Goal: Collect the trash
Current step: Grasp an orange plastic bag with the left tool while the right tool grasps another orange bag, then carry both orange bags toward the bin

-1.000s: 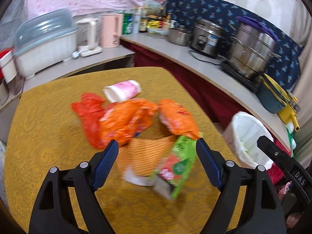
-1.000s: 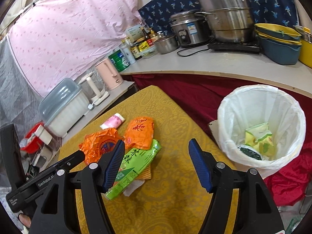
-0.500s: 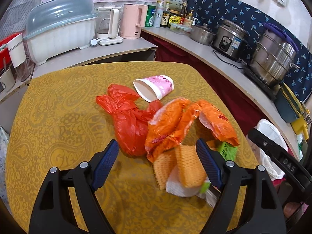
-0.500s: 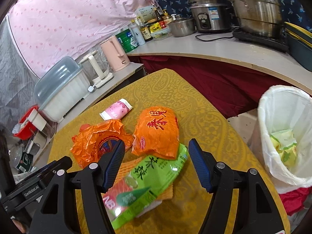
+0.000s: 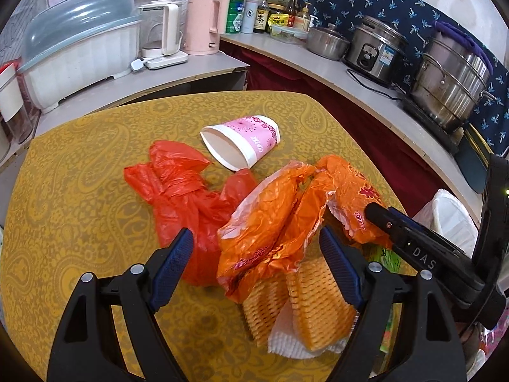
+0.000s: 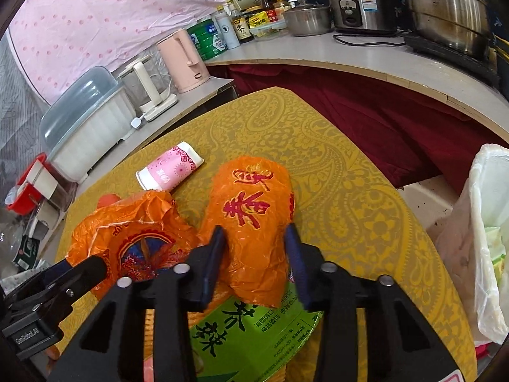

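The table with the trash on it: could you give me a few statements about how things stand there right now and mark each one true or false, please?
1. The pink paper cup lies on its side. True.
2. The right gripper is wide open above bare tablecloth. False: its jaws are narrowed around the orange bag with red characters.
3. The left gripper is open and grips nothing. True.
4. The green packet lies on top of the orange bag. False: the bag overlaps the packet.
5. The white-lined bin is empty. False: green wrappers lie inside.
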Motion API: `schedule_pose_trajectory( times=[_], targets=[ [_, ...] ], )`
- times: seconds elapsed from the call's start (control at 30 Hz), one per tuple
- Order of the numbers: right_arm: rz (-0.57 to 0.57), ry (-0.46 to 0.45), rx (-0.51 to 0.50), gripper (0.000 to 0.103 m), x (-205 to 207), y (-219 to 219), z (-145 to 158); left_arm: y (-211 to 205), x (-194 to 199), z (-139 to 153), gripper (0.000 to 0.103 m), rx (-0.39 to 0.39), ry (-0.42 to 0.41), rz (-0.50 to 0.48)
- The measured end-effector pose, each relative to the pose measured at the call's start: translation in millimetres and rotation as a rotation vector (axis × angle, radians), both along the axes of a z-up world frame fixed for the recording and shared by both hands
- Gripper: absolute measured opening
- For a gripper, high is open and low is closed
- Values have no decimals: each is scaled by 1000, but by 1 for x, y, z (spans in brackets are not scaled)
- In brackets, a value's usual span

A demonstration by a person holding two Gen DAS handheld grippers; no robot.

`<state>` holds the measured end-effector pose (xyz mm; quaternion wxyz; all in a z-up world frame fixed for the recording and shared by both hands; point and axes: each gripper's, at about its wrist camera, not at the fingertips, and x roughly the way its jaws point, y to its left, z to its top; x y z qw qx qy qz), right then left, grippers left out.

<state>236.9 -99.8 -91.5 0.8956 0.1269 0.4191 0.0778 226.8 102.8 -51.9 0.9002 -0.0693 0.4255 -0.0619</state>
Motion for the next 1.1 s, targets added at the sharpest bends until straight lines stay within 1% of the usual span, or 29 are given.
schedule_pose_trajectory(
  times=[0.07, 0.1, 0.17, 0.23, 0.27, 0.3, 0.33, 0.4, 0.53, 0.73, 0.9, 1.1],
  targets=[
    [0, -4, 4, 26, 0, 0, 0, -3, 3, -4, 71, 11, 5, -5],
    [-1, -7, 10, 25, -1, -2, 1, -5, 4, -5, 65, 15, 7, -11],
    [-5, -15, 22, 23, -3, -4, 4, -8, 4, -5, 58, 29, 0, -18],
    [-7, -27, 31, 23, -6, -6, 9, -12, 3, -3, 45, 30, -5, -30],
    [-7, -31, 35, 22, -8, -7, 11, -14, 3, -2, 41, 28, -5, -34],
    [-6, -37, 39, 22, -10, -8, 14, -15, 2, -1, 32, 25, -4, -42],
    [-7, -44, 43, 22, -12, -10, 18, -16, 1, 0, 26, 24, -4, -46],
    [-8, -59, 49, 22, -16, -12, 24, -17, -2, 4, 20, 22, -13, -50],
    [-16, -93, 65, 21, -26, -17, 40, -19, -13, 17, 18, 14, -43, -52],
    [-40, -156, 81, 21, -46, -30, 69, -24, -29, 47, 18, -15, -95, -63],
    [-70, -213, 86, 21, -68, -50, 95, -38, -44, 73, 18, -24, -146, -85],
    [-107, -263, 85, 21, -94, -75, 117, -62, -62, 105, 18, -39, -207, -124]
  ],
)
